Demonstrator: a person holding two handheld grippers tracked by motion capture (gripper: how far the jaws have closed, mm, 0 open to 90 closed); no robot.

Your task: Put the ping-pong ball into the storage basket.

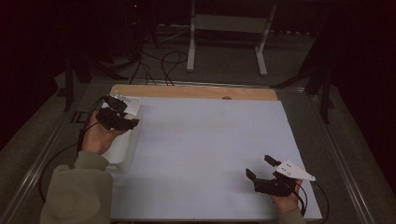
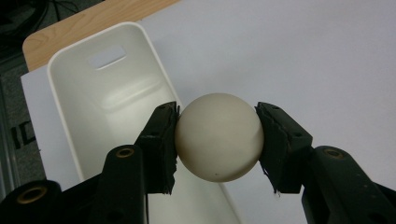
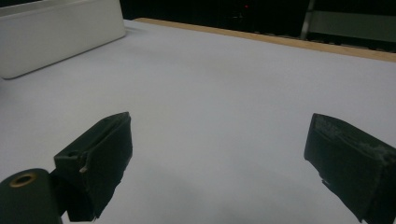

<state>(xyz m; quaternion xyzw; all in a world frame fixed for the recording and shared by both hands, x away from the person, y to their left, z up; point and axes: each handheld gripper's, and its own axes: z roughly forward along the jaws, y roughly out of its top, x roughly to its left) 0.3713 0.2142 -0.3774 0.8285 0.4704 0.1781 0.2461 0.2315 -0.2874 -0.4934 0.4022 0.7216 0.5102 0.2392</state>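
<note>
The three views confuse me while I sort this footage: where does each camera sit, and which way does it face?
High view: above the table's near side, looking forward and down; both forearms, left tool, right tool.
Left gripper view: on the left tool, looking down at a cream ball clamped over the white bin.
Right gripper view: on the right tool, jaws apart, looking low across the white sheet.
All three share the bin.

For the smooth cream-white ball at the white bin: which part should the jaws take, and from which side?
Across its widest middle, one pad on each opposite side, as the left gripper has it now. The smooth cream-white ball is round and featureless, so pads set off the middle would probably slide. Coming from above looks best, since it hangs over the rim of the white plastic bin and a descent clears the walls.
</note>
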